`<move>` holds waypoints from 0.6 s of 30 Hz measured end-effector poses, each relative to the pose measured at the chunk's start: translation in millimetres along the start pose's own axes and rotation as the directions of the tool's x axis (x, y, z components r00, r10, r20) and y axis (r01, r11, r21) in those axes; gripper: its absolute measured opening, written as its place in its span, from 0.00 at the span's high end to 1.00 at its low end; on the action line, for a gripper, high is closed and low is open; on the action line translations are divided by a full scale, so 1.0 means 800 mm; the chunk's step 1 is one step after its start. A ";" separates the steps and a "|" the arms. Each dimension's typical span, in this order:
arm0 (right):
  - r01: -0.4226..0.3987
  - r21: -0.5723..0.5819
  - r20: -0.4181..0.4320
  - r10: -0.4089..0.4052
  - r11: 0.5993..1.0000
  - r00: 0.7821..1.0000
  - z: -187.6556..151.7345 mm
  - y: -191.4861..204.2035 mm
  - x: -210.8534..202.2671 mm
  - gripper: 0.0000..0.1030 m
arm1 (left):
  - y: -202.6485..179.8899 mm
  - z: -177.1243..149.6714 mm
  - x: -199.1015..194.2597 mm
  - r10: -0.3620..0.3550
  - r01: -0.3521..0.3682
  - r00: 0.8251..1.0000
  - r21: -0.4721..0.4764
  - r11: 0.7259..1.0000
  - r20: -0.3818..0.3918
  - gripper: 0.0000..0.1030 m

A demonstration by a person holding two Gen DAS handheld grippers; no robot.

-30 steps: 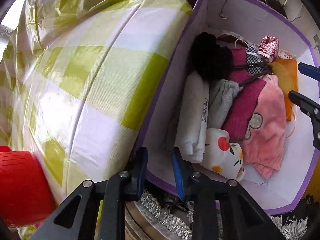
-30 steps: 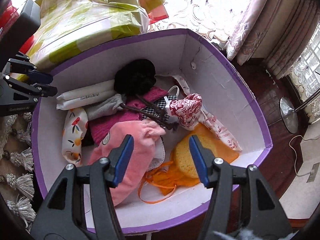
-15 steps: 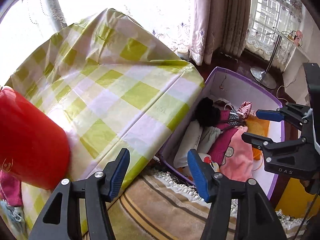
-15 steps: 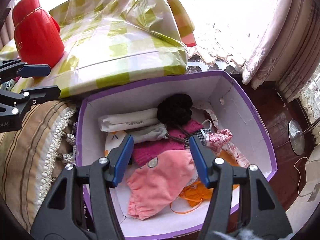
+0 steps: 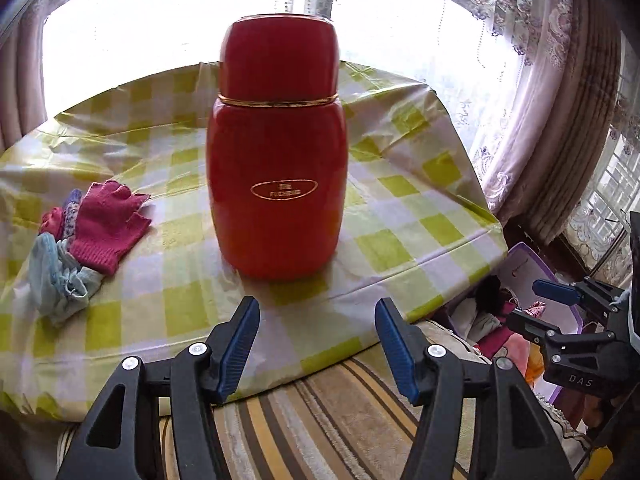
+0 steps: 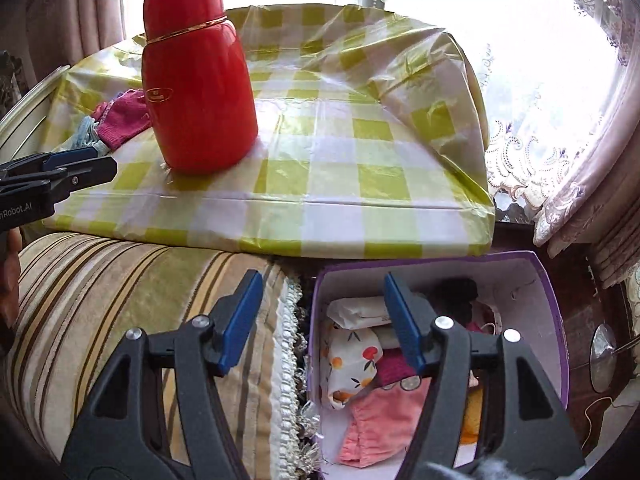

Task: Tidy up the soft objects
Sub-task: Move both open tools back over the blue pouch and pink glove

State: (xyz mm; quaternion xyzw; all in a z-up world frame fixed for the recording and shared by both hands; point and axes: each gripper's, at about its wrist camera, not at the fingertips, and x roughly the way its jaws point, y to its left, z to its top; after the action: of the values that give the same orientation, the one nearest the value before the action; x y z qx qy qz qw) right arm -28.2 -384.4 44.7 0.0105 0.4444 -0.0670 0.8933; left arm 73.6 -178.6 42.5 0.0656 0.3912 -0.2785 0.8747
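A magenta knit glove (image 5: 106, 224) lies on the checked table (image 5: 400, 240) at the left, on a pale blue cloth (image 5: 56, 280); both also show in the right wrist view, glove (image 6: 122, 118). My left gripper (image 5: 316, 344) is open and empty, above the table's near edge, facing a red flask (image 5: 276, 152). My right gripper (image 6: 322, 320) is open and empty above the rim of a purple box (image 6: 552, 320) that holds a pink garment (image 6: 384, 416), a fruit-print cloth (image 6: 352, 364) and other soft items.
The red flask (image 6: 198, 76) stands mid-table between the grippers and the glove pile. A striped cushion (image 6: 100, 296) lies below the table's front edge. Curtains (image 5: 560, 100) hang at the right. A metal lamp base (image 6: 604, 352) stands on the dark floor beside the box.
Both grippers have pulled up and back from the box. The left one opened and turned left to face the flask and table. The right one stayed open.
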 end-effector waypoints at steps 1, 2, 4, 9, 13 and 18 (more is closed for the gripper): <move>0.005 -0.048 0.007 -0.005 0.999 1.000 0.004 0.014 -0.001 0.36 | 0.013 -0.003 -0.005 0.017 -0.017 1.000 -0.028 0.999 0.005 0.41; 0.017 -0.093 0.018 -0.015 0.996 1.000 0.006 0.026 -0.002 0.35 | 0.027 -0.007 -0.009 0.035 -0.035 0.999 -0.058 0.998 0.008 0.41; 0.003 -0.135 0.031 0.001 0.991 1.000 0.013 0.045 -0.003 0.33 | 0.053 -0.014 -0.017 0.071 -0.069 0.997 -0.118 0.991 0.014 0.41; -0.081 -0.206 0.029 0.088 0.975 0.996 0.031 0.094 0.002 0.31 | 0.118 -0.025 -0.039 0.177 -0.161 0.983 -0.252 0.954 0.040 0.40; -0.136 -0.257 0.032 0.149 0.957 0.988 0.043 0.134 0.005 0.30 | 0.166 -0.032 -0.046 0.255 -0.230 0.966 -0.338 0.912 0.031 0.38; -0.211 -0.305 0.026 0.230 0.929 0.973 0.058 0.184 0.009 0.30 | 0.220 -0.037 -0.045 0.314 -0.280 0.949 -0.439 0.854 0.005 0.33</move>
State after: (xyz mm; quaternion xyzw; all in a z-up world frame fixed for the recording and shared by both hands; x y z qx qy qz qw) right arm 31.7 -243.2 61.2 -0.0774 0.4179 0.1018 0.8995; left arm 129.8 -6.1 30.0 -0.0813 0.3946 -0.0485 0.9139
